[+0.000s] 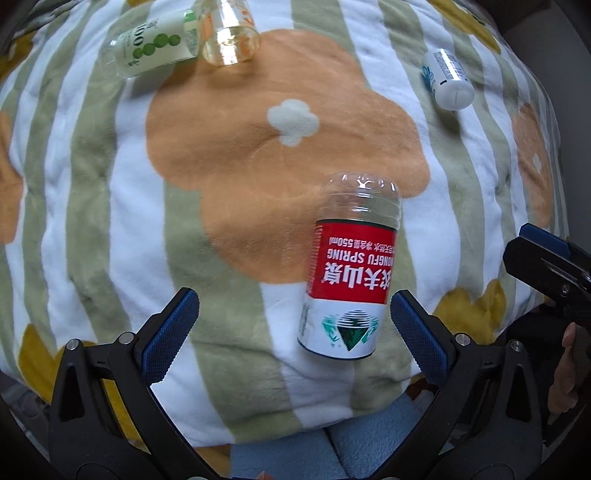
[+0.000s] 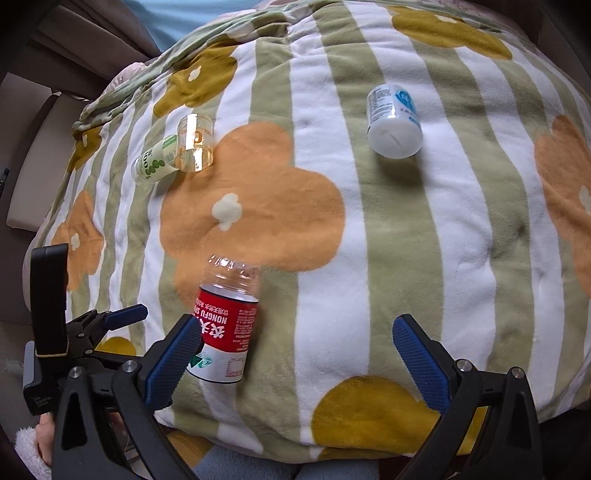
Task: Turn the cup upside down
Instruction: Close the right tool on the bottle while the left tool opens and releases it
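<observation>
A cup cut from a clear bottle, with a red and white label (image 1: pixel 349 280), stands on the flowered blanket (image 1: pixel 221 155). Its print reads inverted and its closed clear base points up. My left gripper (image 1: pixel 295 332) is open, and the cup sits between its blue pads, close to the right one, untouched. In the right wrist view the same cup (image 2: pixel 227 325) is just beside the left pad of my open right gripper (image 2: pixel 295 354), outside its gap. Both grippers hold nothing.
A green-dotted cup (image 1: pixel 151 48) lies at the far left beside a clear orange-printed cup (image 1: pixel 231 33). A white cup with blue print (image 1: pixel 448 79) sits far right. The other gripper (image 1: pixel 546 266) and a hand (image 1: pixel 565 369) are at the right edge.
</observation>
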### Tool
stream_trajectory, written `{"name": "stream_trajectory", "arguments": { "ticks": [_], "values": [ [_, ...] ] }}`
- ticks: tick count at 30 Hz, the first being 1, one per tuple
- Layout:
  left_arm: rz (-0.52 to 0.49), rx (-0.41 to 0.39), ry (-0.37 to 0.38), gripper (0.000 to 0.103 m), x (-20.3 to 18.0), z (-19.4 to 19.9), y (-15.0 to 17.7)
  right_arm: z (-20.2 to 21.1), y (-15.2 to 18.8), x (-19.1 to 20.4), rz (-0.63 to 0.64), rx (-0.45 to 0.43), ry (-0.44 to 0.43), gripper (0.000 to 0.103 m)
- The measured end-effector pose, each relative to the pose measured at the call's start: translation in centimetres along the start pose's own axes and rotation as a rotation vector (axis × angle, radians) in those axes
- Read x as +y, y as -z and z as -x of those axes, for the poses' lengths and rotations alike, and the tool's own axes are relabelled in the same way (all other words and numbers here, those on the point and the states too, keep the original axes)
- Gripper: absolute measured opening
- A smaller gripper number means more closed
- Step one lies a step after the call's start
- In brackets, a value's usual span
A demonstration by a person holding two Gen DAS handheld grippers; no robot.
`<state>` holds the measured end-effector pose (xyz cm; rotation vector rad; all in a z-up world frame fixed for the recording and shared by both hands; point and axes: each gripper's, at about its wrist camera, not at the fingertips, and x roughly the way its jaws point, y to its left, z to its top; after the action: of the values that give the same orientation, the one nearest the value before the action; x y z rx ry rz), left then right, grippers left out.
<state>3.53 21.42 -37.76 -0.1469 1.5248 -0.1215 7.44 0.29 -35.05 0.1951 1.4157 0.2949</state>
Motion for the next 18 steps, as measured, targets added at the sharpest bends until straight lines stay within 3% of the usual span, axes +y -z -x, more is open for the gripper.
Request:
{"name": "stream_trajectory", "arguments": {
  "ticks": [5,11,18],
  "values": [
    [0.042,-0.016,-0.041,0.103,3.3,1.0,2.0,-3.5,-0.4,2.0,-0.047,0.084,-0.074,0.103],
    [0.102,-0.036,-0.034,0.103,6.4,1.4,3.3,-7.8,-1.5,3.5,-0.133,0.170,-0.117,0.103],
    [0.150,-0.045,-0.011,0.103,8.8,1.7,4.1,-11.1,-2.8,5.4,-0.088,0.233,-0.027,0.085]
  ]
}}
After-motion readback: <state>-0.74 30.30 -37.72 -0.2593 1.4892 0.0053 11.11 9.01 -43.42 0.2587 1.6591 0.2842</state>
